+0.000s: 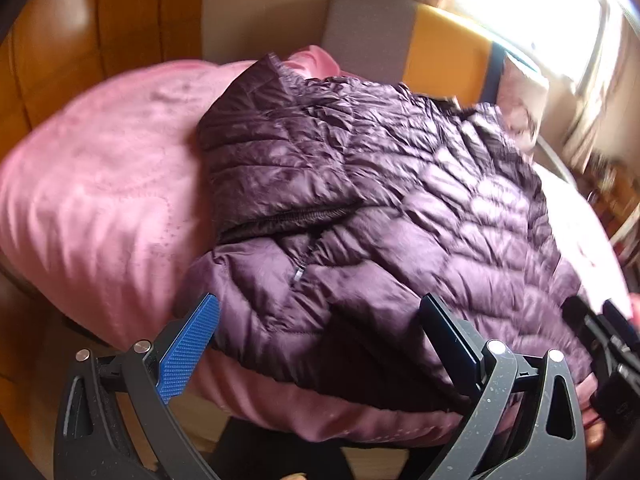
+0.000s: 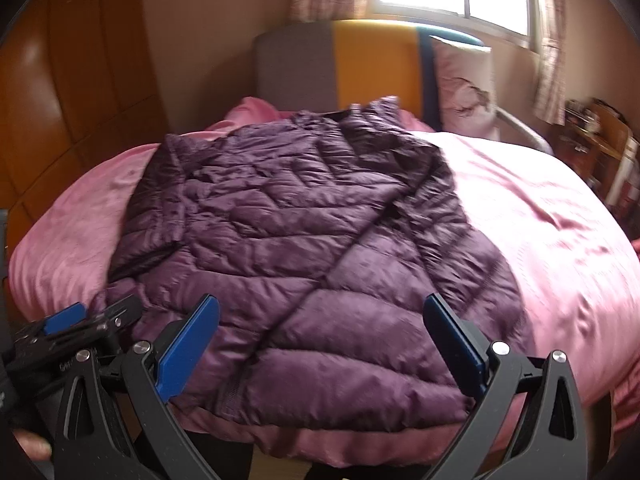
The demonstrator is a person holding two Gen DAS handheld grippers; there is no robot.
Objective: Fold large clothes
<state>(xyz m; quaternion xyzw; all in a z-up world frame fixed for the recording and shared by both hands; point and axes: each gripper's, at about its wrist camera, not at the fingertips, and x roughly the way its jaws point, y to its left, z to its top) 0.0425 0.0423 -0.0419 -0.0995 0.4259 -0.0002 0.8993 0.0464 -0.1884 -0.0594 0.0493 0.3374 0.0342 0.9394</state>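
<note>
**Both claws spread at the jacket hem, fold not yet taken**

Nearest the lens in both wrist views we have spread fingers with nothing between them. We read the left gripper (image 1: pixel 320 344) as fully spread over the near hem, one blue ribbed pad (image 1: pixel 188 350) facing inward at lower left. Our right gripper (image 2: pixel 322 346) is likewise spread and empty, low centre of its frame; the left gripper shows again at that frame's lower left edge (image 2: pixel 86 320).

The purple quilted puffer jacket (image 2: pixel 304 240) lies across the pink bedspread (image 2: pixel 560 248), filling the middle of both views, hem toward us, collar toward the grey and yellow headboard (image 2: pixel 352 64) at upper centre. One sleeve appears already folded over the body, at left of centre in the left view. A pocket zip (image 1: pixel 298 274) sits just above the left fingers.

Judgement for this step: grip the hem at both corners, taking both layers of the slippery shell, not just the top skin. Lift both sides evenly and carry the hem toward the collar, pressing air out so the puffy fill does not spring open.
</note>
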